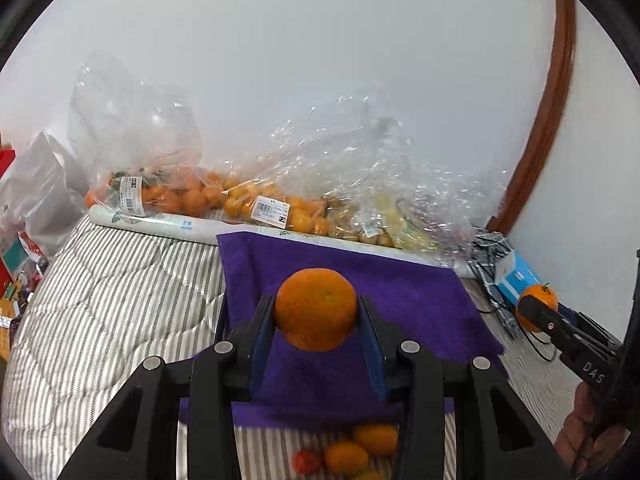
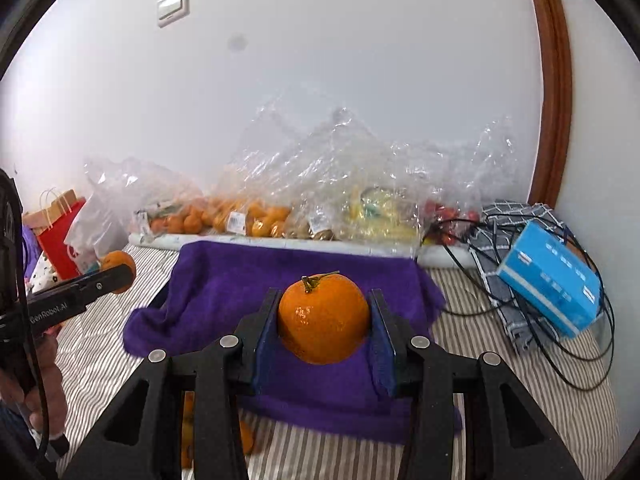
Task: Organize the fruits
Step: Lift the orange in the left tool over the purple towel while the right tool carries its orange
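Oranges both gripped: plain orange (image 1: 316,309) clenched in left gripper (image 1: 316,320), stemmed orange (image 2: 323,318) in right gripper (image 2: 323,324), stem up. We hold both above purple towel (image 1: 400,280), directly below/ahead; neither hand nearer. Round fruit, no long axis. Loose fruit (image 1: 348,456) nearside of towel; bagged fruit (image 1: 240,200) far, by wall.

We record a plain white wall (image 2: 360,60) carrying a white switch plate (image 2: 173,7) high on its left part and a faint dark smudge (image 2: 237,43) nearby. A brown wooden frame (image 2: 554,80) runs up the right side. Below, we note a grey-and-white striped quilt (image 1: 104,300) covering the surface that meets the wall. Lighting is even and soft, without hard shadows.
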A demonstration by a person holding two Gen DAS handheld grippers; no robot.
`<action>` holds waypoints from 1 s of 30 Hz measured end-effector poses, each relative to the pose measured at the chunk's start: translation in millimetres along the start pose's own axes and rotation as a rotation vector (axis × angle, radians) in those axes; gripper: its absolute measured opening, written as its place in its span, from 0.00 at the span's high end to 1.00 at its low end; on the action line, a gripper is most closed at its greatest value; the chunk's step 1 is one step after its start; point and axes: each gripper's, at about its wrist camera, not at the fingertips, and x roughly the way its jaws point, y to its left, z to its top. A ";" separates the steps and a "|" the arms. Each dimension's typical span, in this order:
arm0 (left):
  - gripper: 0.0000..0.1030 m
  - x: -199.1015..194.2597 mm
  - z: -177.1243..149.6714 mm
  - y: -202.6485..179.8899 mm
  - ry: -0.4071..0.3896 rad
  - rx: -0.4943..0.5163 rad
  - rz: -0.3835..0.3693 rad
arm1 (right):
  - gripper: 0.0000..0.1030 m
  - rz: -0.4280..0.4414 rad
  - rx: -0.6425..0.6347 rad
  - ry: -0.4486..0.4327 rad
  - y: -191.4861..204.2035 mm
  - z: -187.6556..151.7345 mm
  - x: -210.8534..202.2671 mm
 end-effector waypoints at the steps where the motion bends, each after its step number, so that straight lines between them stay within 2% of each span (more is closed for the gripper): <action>1: 0.63 7.9 -1.1 -0.5 0.005 -0.004 0.008 | 0.59 0.006 0.006 0.003 -1.4 0.8 6.0; 9: 0.63 46.1 -13.2 7.2 0.032 -0.014 0.045 | 0.59 0.021 0.027 0.033 -6.8 1.1 53.2; 16: 0.63 67.4 -24.9 16.8 0.080 -0.022 0.059 | 0.59 0.041 0.051 0.088 -17.9 -16.3 85.5; 21: 0.63 78.4 -27.7 20.9 0.097 -0.031 0.071 | 0.59 0.032 0.072 0.107 -29.5 -18.6 92.6; 30: 0.63 81.2 -26.6 23.8 0.118 -0.047 0.041 | 0.59 0.013 0.091 0.136 -39.5 -23.3 103.1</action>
